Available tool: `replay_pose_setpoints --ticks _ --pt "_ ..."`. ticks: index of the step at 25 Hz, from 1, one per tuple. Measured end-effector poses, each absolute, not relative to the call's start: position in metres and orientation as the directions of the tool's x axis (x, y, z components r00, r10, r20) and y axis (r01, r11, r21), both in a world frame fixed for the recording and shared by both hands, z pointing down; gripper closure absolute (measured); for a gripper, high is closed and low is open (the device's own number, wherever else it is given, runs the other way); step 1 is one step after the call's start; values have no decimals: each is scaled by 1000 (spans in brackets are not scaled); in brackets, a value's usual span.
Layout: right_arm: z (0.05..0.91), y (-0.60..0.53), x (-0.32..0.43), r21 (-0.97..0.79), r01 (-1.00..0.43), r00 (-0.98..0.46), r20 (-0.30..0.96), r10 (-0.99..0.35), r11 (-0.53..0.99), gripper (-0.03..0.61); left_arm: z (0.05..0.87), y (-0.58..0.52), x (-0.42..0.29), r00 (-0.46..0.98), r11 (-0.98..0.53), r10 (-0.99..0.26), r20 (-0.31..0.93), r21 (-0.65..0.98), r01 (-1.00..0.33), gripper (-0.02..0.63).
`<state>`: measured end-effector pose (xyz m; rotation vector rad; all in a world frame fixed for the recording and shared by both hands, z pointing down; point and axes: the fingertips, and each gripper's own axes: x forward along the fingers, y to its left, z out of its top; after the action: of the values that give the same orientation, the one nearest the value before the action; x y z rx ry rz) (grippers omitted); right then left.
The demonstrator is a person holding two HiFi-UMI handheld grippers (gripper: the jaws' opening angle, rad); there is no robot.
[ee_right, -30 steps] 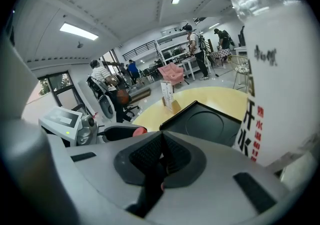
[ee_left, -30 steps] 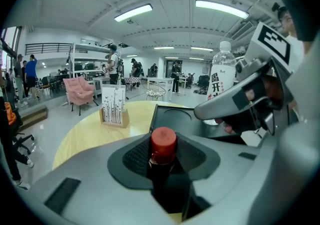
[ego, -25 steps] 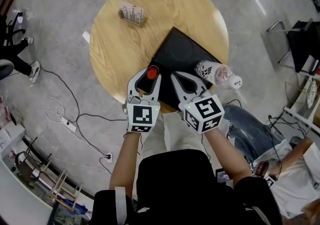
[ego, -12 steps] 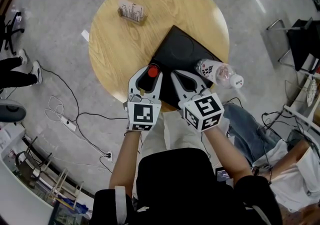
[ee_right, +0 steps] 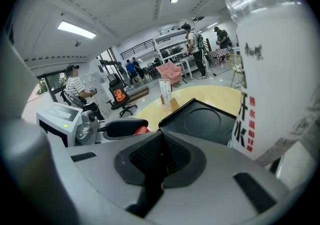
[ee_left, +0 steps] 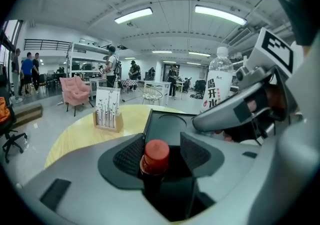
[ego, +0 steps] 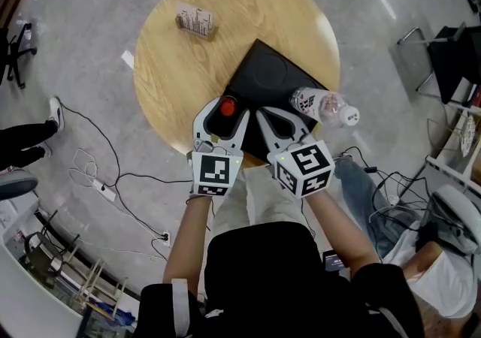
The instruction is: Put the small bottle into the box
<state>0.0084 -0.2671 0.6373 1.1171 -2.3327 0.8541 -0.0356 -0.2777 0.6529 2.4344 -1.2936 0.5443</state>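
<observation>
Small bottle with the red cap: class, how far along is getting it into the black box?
Done: the small bottle is at the black box's near corner. In hand: the left gripper is opening its jaws, the bottle upright between them; the right gripper is shut, empty. Left: check that the bottle really stands inside the box, which these views don't settle, then withdraw.

An open-plan office or lab: strip lights point(ee_left: 134, 15), office chair point(ee_right: 118, 96), pink armchair point(ee_left: 75, 90), floor cables point(ego: 84, 162).
</observation>
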Motion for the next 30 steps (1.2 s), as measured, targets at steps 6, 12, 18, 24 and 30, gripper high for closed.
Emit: replay_pose_setpoints --ticks 6,12,18,24,30 --pt "621 -268 14 -321 -811 -577 580 -575 489 577 633 -275 -41 508 -535 -728 461 82 -841 391" --pt "599 -262 15 -306 -816 -571 558 -602 489 577 601 -263 -48 505 -529 -746 433 75 -846 396" --pt "566 -254 12 -275 -817 -570 511 -643 506 577 564 -242 -51 517 -516 -748 418 124 -847 439" --pt "529 -234 14 -256 -822 -566 466 -680 509 577 516 -214 -49 516 -517 -772 370 106 -849 531" --pt "483 -219 17 -207 -828 -559 397 -728 522 577 468 -191 -53 524 -527 -791 315 83 -846 575"
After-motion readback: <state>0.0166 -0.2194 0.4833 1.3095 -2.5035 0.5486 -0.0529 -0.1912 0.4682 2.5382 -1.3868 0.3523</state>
